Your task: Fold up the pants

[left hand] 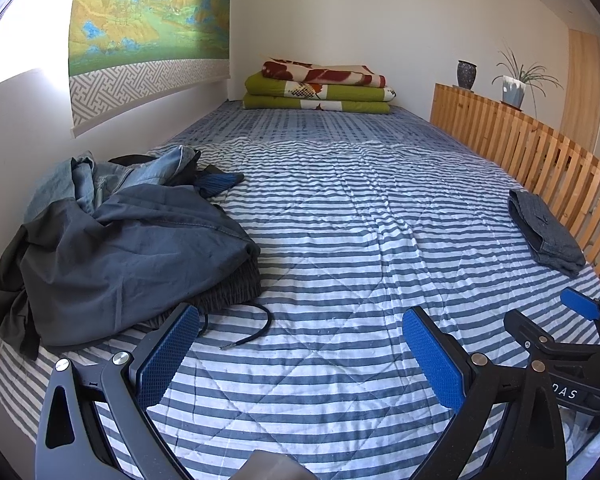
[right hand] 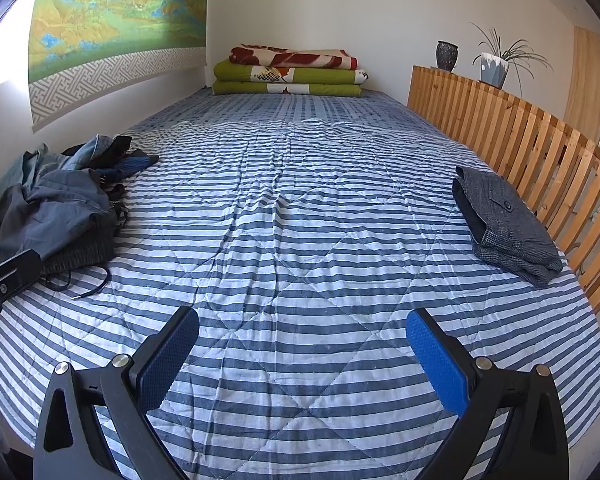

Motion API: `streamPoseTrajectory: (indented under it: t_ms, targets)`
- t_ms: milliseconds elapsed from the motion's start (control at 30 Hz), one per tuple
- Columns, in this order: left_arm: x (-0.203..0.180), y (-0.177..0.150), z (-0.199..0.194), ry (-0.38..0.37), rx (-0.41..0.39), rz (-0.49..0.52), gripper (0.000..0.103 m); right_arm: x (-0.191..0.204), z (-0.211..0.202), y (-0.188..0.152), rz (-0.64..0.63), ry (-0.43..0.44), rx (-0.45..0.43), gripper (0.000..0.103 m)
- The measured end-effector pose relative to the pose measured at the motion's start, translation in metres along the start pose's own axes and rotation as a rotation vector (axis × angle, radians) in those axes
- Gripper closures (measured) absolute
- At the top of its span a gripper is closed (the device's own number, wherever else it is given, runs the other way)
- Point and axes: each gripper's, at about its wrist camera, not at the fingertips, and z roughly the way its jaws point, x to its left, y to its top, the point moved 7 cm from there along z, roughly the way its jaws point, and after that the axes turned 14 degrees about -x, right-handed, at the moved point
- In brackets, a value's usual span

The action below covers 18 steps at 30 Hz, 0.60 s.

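A crumpled heap of pants (left hand: 124, 248) (right hand: 56, 208), dark grey and blue denim, lies on the left of the striped bed (left hand: 340, 240) (right hand: 300, 220). One dark drawstring (left hand: 256, 320) (right hand: 92, 286) trails out of the heap. A folded grey tweed pair (left hand: 548, 232) (right hand: 504, 224) rests at the right by the slatted rail. My left gripper (left hand: 300, 356) hovers open over the near bedspread, right of the heap, holding nothing. My right gripper (right hand: 302, 360) is open and empty above the near middle of the bed; it also shows in the left wrist view at the right edge (left hand: 556, 320).
Folded blankets (left hand: 320, 88) (right hand: 292, 72), green and red, are stacked at the far end. A wooden slatted rail (left hand: 540, 152) (right hand: 532, 144) runs along the right side, with a vase (right hand: 447, 55) and a potted plant (right hand: 496, 64) on it. A wall with a landscape scroll (left hand: 148, 24) borders the left.
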Motion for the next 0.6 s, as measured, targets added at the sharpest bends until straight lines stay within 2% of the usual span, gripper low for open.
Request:
streamPoseTrajectory:
  t_ms: [233, 433, 600]
  targets:
    - [0.04, -0.002, -0.003, 0.044, 0.005, -0.043, 0.0, 0.032, -0.004, 0.008, -0.016, 0.091, -0.054, 0.001]
    - [0.111, -0.007, -0.005, 0.14, 0.005, -0.123, 0.0, 0.078, 0.002, 0.023, -0.002, 0.18, -0.035, 0.001]
    - [0.181, -0.02, -0.003, 0.216, 0.027, -0.228, 0.0, 0.136, 0.012, 0.043, -0.099, 0.238, -0.023, 0.001]
